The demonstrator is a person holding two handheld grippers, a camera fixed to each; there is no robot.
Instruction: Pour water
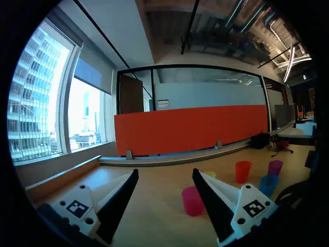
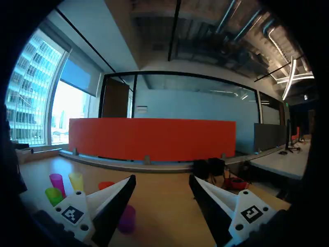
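Observation:
In the left gripper view my left gripper [image 1: 165, 177] stands open above the wooden table [image 1: 160, 214], nothing between its fingers. Ahead to the right are a pink cup [image 1: 192, 200], a yellow cup [image 1: 210, 174] partly hidden by a finger, an orange cup [image 1: 243, 171], a purple cup [image 1: 274, 167] and a blue cup [image 1: 268, 185]. In the right gripper view my right gripper [image 2: 162, 181] is open and empty too. Left of it stand a magenta cup [image 2: 57, 183], a yellow cup [image 2: 76, 181], a green cup [image 2: 54, 196], an orange cup [image 2: 106, 185] and a purple cup [image 2: 127, 219].
An orange divider panel [image 1: 189, 127] runs along the table's far edge, with glass walls behind. Large windows [image 1: 37, 99] are on the left. Dark bags and cables [image 2: 214, 168] lie at the table's far end, near another desk [image 2: 283, 162].

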